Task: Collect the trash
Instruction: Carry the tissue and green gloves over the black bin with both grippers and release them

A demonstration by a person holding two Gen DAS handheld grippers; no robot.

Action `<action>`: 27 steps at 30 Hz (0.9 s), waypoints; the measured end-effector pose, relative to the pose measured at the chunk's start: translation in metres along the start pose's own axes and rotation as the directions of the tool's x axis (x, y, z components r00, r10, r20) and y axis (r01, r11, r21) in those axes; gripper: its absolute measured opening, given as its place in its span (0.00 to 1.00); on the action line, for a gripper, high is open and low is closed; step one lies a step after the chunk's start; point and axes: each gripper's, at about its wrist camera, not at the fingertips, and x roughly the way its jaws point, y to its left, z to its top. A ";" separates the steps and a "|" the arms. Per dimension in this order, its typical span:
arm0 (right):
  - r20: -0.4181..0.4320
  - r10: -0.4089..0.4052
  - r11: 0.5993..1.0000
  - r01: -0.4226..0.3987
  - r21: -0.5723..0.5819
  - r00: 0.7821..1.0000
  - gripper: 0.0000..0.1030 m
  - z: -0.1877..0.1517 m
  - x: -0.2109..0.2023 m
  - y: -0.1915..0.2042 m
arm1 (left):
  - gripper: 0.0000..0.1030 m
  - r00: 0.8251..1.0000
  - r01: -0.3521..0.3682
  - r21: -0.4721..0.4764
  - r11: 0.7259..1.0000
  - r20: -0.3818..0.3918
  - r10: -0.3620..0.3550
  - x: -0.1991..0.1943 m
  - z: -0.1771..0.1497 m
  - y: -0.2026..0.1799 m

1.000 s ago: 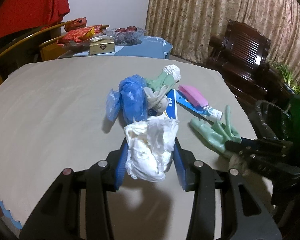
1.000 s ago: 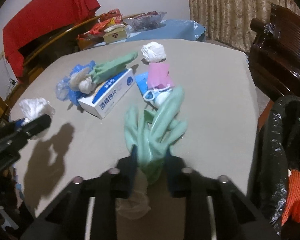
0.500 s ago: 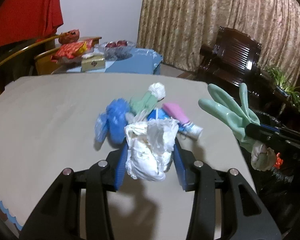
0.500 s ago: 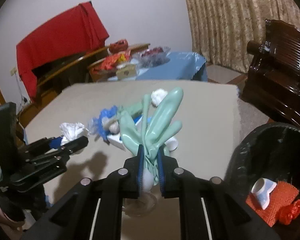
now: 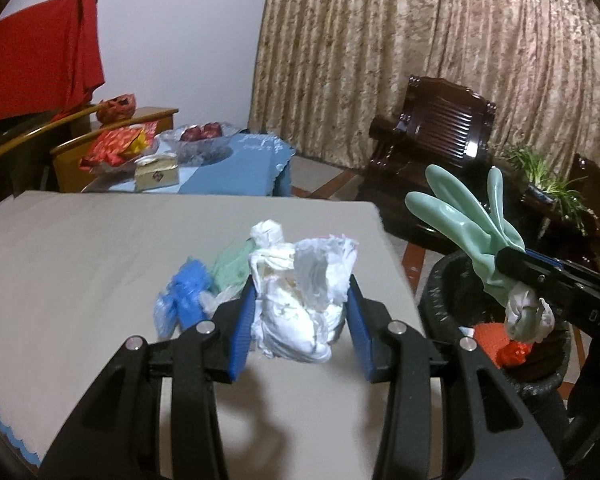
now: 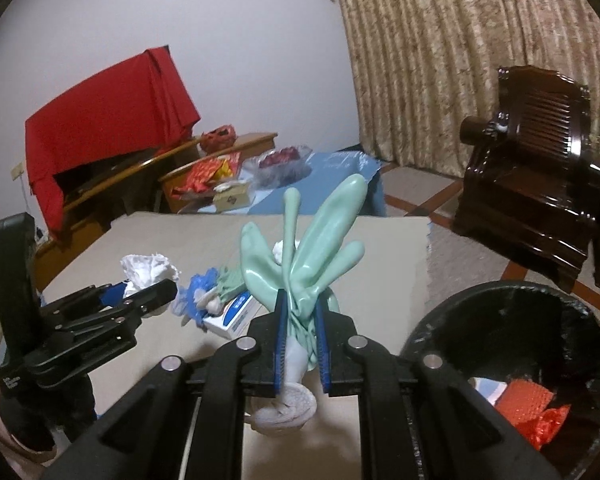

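beige counter (image 5: 80,248) carries the remaining trash: blue plastic bag (image 5: 184,296), second green glove (image 5: 230,266) and a small box (image 6: 236,314). left gripper (image 5: 300,312) jaws clamp a white tissue wad (image 5: 300,300) above the counter. right gripper (image 6: 300,340) jaws are pinched tight on a green rubber glove (image 6: 312,252) beside the black bin (image 6: 580,312), which already holds red scraps. deposit not yet done.
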 end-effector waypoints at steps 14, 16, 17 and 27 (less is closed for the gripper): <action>0.062 -0.163 0.984 0.158 0.079 0.985 0.13 0.004 -0.047 -0.065 | 0.40 0.984 0.176 0.100 0.979 0.010 -0.178 0.020 0.018 -0.089; 0.070 -0.194 0.978 0.188 0.091 0.978 0.13 0.004 -0.055 -0.077 | 0.40 0.977 0.212 0.116 0.970 0.006 -0.214 0.026 0.019 -0.104; 0.073 -0.208 0.975 0.200 0.096 0.975 0.13 0.004 -0.058 -0.082 | 0.40 0.975 0.222 0.122 0.967 0.002 -0.224 0.029 0.020 -0.109; 0.061 -0.341 0.934 0.330 0.137 0.938 0.13 -0.005 -0.084 -0.137 | 0.40 0.945 0.327 0.193 0.925 -0.039 -0.326 0.060 0.017 -0.179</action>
